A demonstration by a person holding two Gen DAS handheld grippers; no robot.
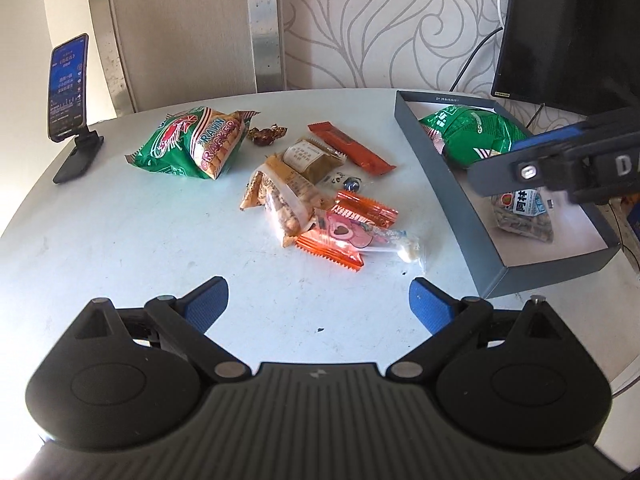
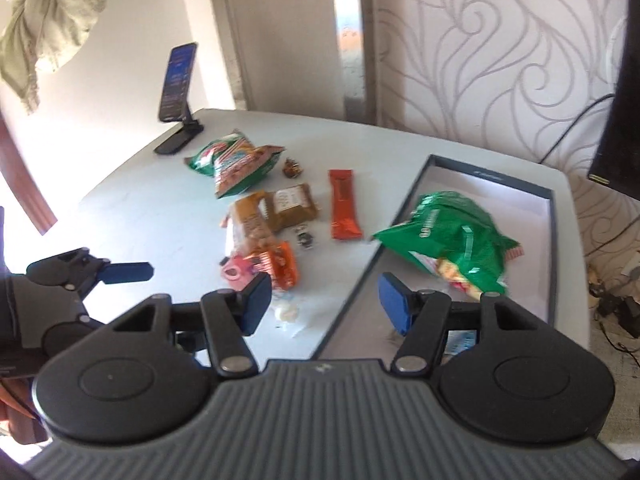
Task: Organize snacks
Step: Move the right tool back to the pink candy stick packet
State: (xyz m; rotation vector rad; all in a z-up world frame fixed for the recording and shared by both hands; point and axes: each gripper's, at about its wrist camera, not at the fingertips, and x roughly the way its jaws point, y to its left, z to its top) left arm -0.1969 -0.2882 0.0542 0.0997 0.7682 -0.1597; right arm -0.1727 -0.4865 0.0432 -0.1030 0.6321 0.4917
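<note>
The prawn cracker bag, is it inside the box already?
No, the prawn cracker bag lies on the table, well apart from the box, which holds a different green bag.

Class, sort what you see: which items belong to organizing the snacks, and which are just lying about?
Job: grey box; green bag inside; prawn cracker bag; red bar; orange wafer packs.
Lying about: phone on stand; monitor.

The bench [image 1: 120, 240] has a smooth, pale, lightly scuffed top. The prawn cracker bag [image 1: 192, 142] and orange wrappers [image 1: 352, 150] are glossy, crinkled plastic film. The grey box [image 1: 452, 196] looks like matt card. Both tongs wear ribbed blue pads [image 1: 206, 302] on matt black plastic.
</note>
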